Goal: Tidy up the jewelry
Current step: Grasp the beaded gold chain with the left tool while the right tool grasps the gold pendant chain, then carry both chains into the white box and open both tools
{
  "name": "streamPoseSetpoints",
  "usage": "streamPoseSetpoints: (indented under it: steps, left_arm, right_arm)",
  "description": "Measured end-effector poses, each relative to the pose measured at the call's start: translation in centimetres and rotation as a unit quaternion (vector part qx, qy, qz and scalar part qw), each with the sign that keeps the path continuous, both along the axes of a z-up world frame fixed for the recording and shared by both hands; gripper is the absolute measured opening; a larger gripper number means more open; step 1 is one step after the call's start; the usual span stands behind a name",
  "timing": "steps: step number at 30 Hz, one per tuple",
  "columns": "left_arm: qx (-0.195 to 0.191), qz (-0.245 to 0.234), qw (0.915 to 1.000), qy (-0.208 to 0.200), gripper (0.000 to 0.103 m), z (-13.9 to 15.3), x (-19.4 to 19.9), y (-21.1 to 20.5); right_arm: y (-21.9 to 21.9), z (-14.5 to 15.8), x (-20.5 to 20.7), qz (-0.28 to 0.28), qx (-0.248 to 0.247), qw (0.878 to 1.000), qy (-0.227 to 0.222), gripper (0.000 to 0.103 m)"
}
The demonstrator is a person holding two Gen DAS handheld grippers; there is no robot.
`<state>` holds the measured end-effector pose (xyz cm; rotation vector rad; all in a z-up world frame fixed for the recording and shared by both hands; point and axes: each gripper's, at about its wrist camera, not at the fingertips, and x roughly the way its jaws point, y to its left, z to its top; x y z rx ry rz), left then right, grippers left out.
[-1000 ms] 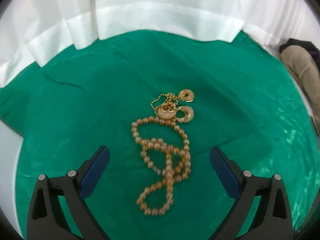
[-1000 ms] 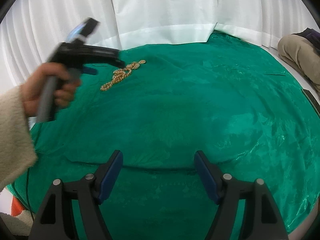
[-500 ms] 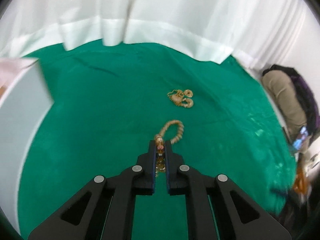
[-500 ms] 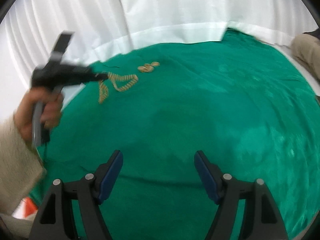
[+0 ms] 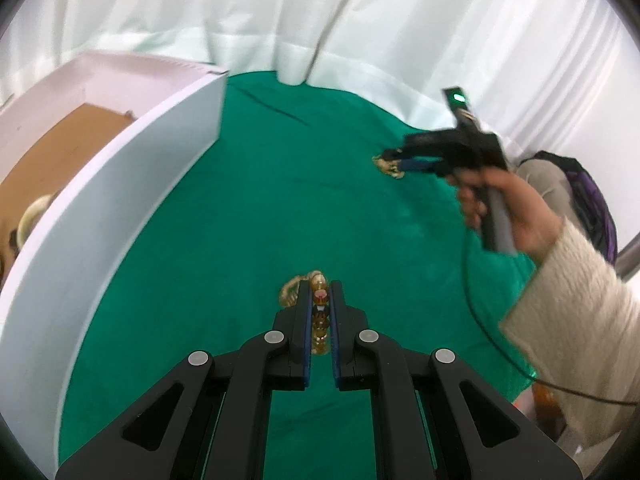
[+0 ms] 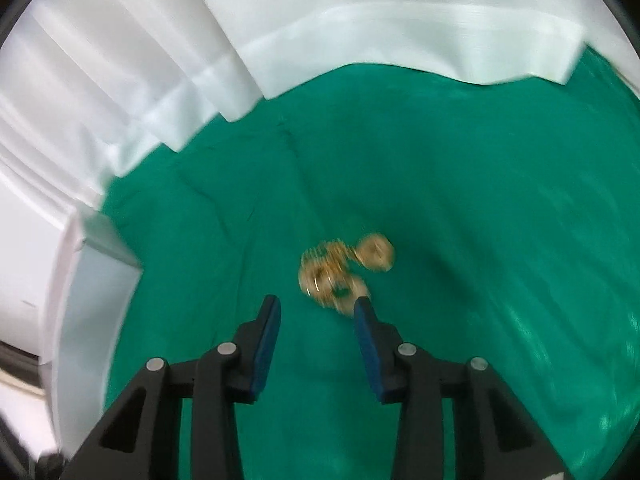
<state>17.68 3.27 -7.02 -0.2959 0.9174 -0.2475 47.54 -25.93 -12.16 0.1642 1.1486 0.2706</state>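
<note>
With the left hand-held gripper (image 5: 320, 312) clenched on the beaded necklace (image 5: 319, 300), that piece is off the counter (image 5: 248, 216) and hanging between the pads, beads bunched at the tips and a short loop spilling out past the left finger. White box (image 5: 120, 184) sits just to its left, open top, brown floor visible inside, with a pale round item in there that I can't identify. My read: necklace is mid-transfer to the box, not yet dropped in

Right hand-held gripper (image 6: 316, 312) has its jaws closing, nothing pinched between the pads yet. Small gold pile (image 6: 340, 268) (a fine chain plus round earring-like pieces) lies on the green cloth just past the tips, right finger at the pile's edge. So second pickup is started, not completed

Rough progress: one item in hand, one cluster left on the cloth, nothing confirmed stowed by me

View differences:
- left wrist shows the box interior, the person's hand (image 5: 504, 208) and cream sleeve on the right tool, plus a trailing cable; right wrist shows none of that
- right wrist shows the pile close up, though motion-blurred, and only a corner of the box (image 6: 100, 264)
- necklace appears only in the left wrist view
</note>
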Motion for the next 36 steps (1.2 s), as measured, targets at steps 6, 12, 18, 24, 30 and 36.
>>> streamPoseSetpoints:
  steps: [6,12,18,24,30,36]
  left_arm:
    - [-0.009,0.012,0.9997,0.017,0.006,-1.5,-1.2,1.9]
    - [-0.019,0.011,0.9997,0.010,0.006,-1.2,-1.7,2.1]
    - [-0.031,0.003,0.9995,-0.009,0.006,1.2,-2.5,1.8]
    - [-0.061,-0.002,0.9975,-0.036,0.006,5.9,-4.1,2.3]
    - [-0.091,0.021,0.9930,-0.072,0.006,12.2,-7.1,6.3]
    - [-0.060,0.094,0.9865,-0.120,0.006,18.0,-10.4,13.3]
  right_arm:
    - [4.3,-0.4,1.5,0.004,-0.123,0.992,0.010,0.039]
    - [3.0,0.7,0.1,0.004,-0.102,0.995,-0.002,0.024]
    - [0.5,5.4,-3.4,0.020,-0.042,0.998,-0.030,0.024]
    - [-0.1,11.1,-7.7,0.057,-0.020,0.995,-0.078,0.024]
    - [3.3,17.0,-11.6,0.115,-0.003,0.984,-0.132,0.024]
    - [10.6,23.5,-15.0,0.191,0.037,0.961,-0.194,0.024]
